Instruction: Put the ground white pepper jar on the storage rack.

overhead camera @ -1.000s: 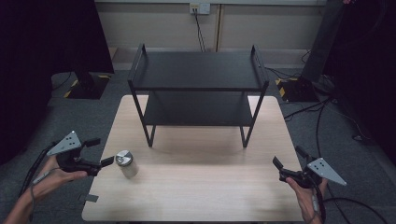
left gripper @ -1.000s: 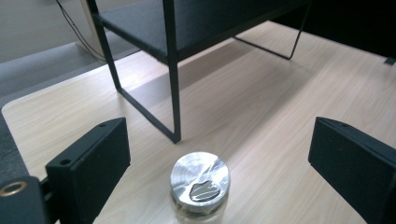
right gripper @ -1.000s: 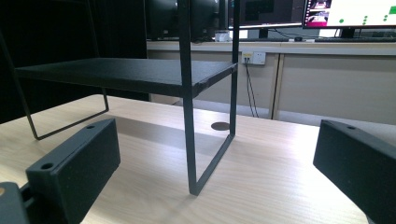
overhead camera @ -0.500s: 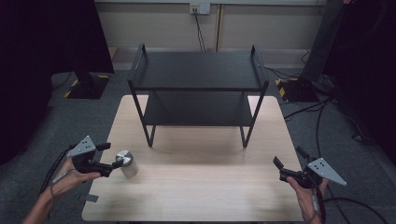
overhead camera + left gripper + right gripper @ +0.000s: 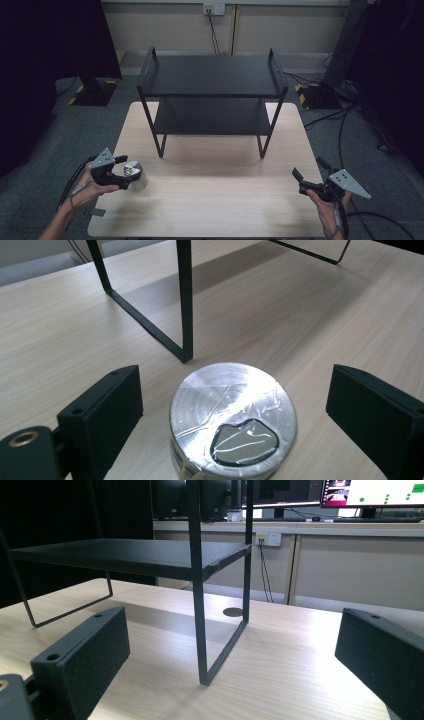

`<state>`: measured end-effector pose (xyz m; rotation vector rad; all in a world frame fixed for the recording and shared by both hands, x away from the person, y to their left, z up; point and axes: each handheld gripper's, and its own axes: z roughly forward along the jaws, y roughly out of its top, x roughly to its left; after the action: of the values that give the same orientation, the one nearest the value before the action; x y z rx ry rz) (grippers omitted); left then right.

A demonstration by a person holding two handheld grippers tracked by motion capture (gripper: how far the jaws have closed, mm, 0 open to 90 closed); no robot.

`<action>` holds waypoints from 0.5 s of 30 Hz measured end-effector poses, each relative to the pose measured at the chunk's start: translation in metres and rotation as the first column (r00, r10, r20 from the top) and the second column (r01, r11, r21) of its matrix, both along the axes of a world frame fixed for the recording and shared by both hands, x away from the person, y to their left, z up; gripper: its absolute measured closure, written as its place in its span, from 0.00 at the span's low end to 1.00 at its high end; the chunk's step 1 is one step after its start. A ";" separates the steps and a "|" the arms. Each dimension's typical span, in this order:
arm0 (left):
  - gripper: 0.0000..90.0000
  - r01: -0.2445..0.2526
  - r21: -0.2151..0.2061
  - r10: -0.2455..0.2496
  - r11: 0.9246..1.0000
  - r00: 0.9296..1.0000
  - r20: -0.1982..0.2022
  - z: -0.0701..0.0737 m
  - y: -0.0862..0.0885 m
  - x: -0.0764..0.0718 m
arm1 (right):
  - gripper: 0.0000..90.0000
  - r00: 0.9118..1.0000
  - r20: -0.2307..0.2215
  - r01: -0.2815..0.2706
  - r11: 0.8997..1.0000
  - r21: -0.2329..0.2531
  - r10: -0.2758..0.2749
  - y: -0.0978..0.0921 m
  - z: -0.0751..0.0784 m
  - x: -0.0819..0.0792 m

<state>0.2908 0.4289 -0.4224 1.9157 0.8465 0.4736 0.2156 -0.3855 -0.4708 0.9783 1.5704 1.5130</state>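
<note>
A silver can (image 5: 132,170) stands upright on the wooden table (image 5: 220,200) near its left edge. In the left gripper view the can (image 5: 233,416) shows its shiny lid with an opened mouth, and it sits between the two black jaws, which stand apart on either side without touching it. My left gripper (image 5: 125,172) is open around the can. My right gripper (image 5: 307,175) is open at the table's right front edge, nothing between its jaws. In the right gripper view it faces the black two-tier shelf (image 5: 150,555).
The black metal shelf (image 5: 212,95) stands at the back middle of the table, its thin leg (image 5: 184,300) just beyond the can. Cables run over the grey floor at the right. A dark stand base (image 5: 92,92) sits at the back left.
My left gripper has moved right along the table's left edge until its open jaws came around the can. The right gripper has hardly moved.
</note>
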 end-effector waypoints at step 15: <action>0.22 -0.004 0.012 0.004 1.000 1.000 0.010 -0.026 0.000 0.004 | 0.01 1.000 0.002 0.001 1.000 -0.005 -0.001 0.001 0.000 -0.001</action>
<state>0.2952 0.4285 -0.4489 1.9213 0.8428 0.4913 0.2149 -0.3847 -0.4704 0.9747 1.5718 1.5079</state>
